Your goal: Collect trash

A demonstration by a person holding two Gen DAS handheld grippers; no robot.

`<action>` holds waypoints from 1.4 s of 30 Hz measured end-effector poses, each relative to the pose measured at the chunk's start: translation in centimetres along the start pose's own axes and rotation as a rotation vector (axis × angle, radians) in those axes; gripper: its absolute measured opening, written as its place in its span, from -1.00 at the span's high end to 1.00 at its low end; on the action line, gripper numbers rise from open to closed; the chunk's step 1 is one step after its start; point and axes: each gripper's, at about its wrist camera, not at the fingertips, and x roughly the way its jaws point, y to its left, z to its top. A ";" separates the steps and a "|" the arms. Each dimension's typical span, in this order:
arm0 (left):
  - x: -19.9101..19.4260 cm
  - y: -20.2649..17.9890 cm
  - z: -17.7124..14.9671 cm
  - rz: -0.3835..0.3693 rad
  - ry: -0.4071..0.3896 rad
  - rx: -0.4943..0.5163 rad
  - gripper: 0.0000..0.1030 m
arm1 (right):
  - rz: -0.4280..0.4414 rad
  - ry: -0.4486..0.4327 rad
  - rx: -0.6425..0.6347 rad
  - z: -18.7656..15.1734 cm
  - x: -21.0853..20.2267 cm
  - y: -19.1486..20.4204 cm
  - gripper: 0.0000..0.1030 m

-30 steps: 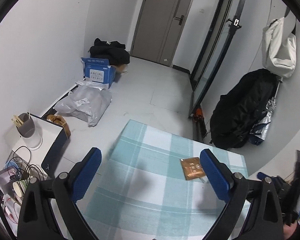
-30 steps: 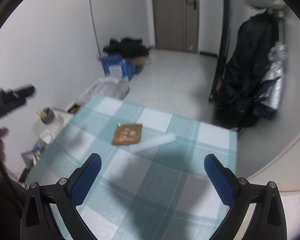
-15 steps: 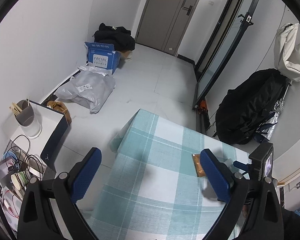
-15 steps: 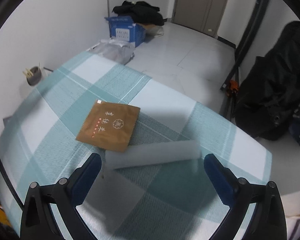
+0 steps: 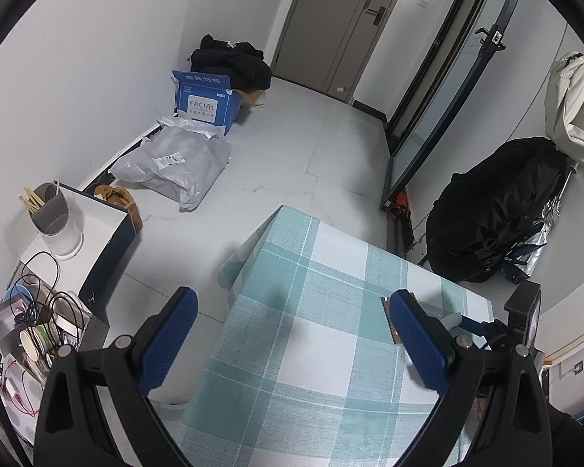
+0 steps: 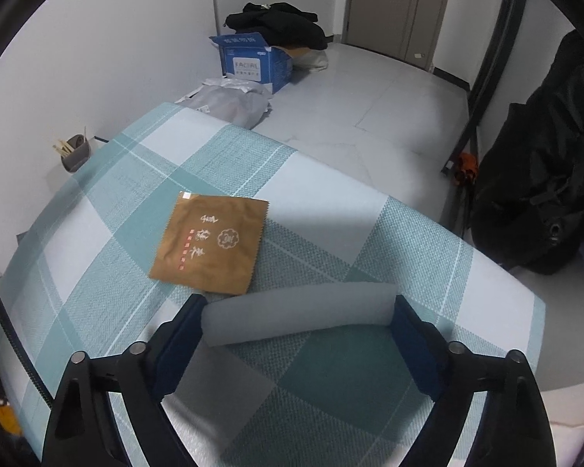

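Observation:
A white foam roll [image 6: 298,317] lies across the checked tablecloth [image 6: 97,233], lengthwise between the pads of my right gripper [image 6: 298,311]. The jaws are closing and both pads touch the roll's ends. Just beyond it lies a flat brown sachet [image 6: 210,243] with printed characters. My left gripper [image 5: 292,303] hangs open over the table's left edge [image 5: 233,311] with nothing between its fingers. In the left wrist view a strip of the sachet [image 5: 387,319] shows behind the right finger, and the other gripper [image 5: 471,325] reaches in with the roll's white tip [image 5: 453,317].
On the floor beyond the table sit a blue carton [image 5: 204,99], a grey plastic mailer bag [image 5: 175,167] and black clothes. A white side stand with a cup [image 5: 54,218] and cables is at the left. A black bag [image 5: 494,210] leans at the right.
My right gripper came down close over the table and its jaws narrowed onto the roll's ends. My left gripper drifted toward the table's left edge, staying open.

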 end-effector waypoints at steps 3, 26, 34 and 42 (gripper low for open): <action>0.1 -0.4 -0.1 -0.005 0.004 0.009 -0.88 | 0.006 -0.001 0.003 -0.3 -0.6 -0.1 -0.66; -0.4 -0.8 -0.5 -0.022 0.011 0.012 -0.88 | 0.001 0.043 -0.149 -3.5 -4.9 0.8 -0.46; -0.1 -0.4 -0.4 -0.001 0.012 0.001 -0.88 | -0.030 0.097 -0.408 -0.2 -1.5 3.2 -0.38; 0.4 -0.9 -0.4 -0.004 0.025 0.017 -0.88 | 0.121 0.185 -0.364 1.6 -0.1 2.2 0.26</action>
